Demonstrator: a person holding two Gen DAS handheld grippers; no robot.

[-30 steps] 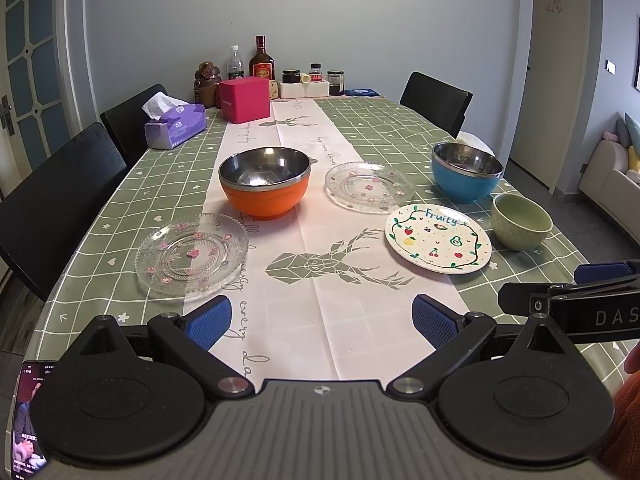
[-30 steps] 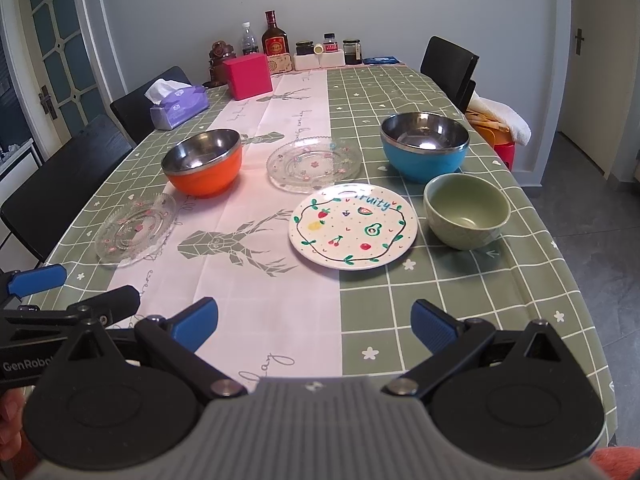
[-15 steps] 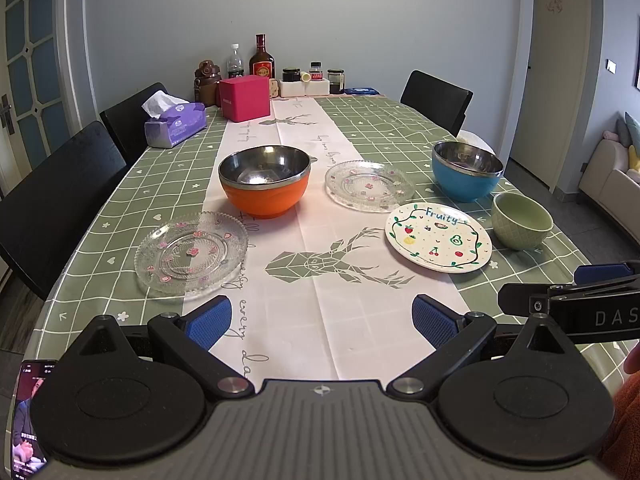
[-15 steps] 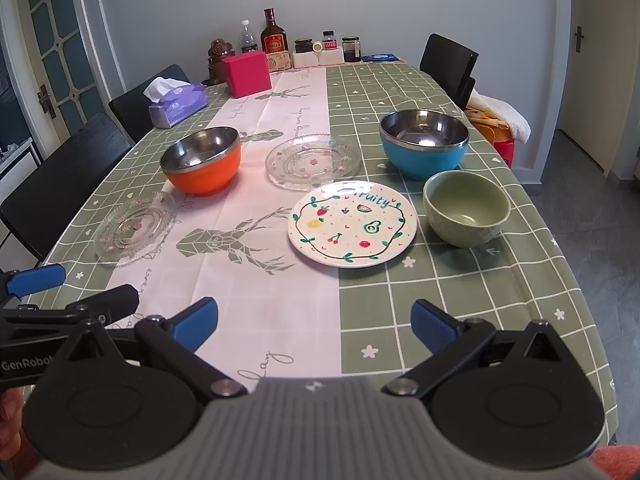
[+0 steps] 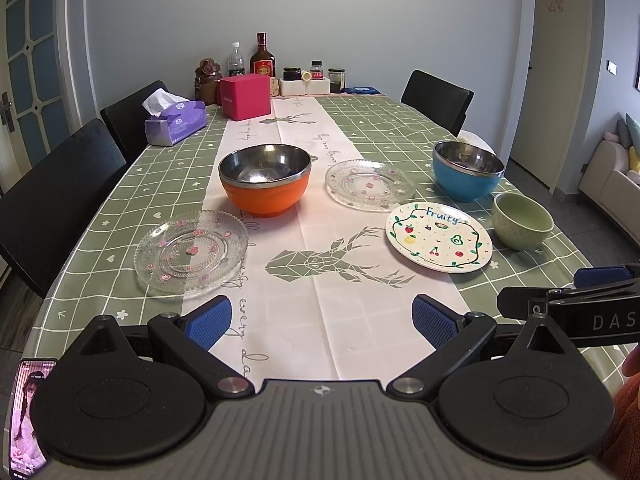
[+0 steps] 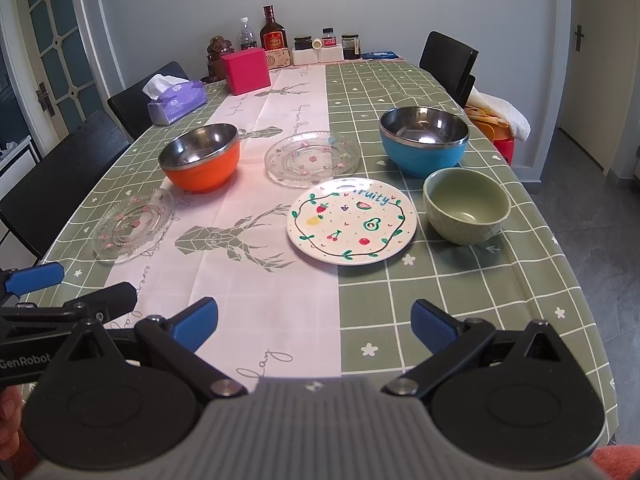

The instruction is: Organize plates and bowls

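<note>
Both grippers hover low over the near end of the desk, each with its blue pads spread wide and nothing between them: the left gripper above the pale runner with the deer print, the right gripper just beside it, over the edge where the runner meets the green checked cloth. All the crockery sits untouched farther up the desk. A clear glass plate lies nearest on the left, the orange bowl behind it, a second glass plate at the centre, the blue bowl to the right. The white "Fruity" plate lies just beside the green bowl, the two apart (a narrow strip of cloth shows between them). Over the past second the scene has barely changed: the dishes keep their places, both grippers stay just as wide, and only the right view has crept slightly forward, so the fruit plate and green bowl sit a little lower in it. A tissue box, a pink box and bottles stand at the far end.
</note>
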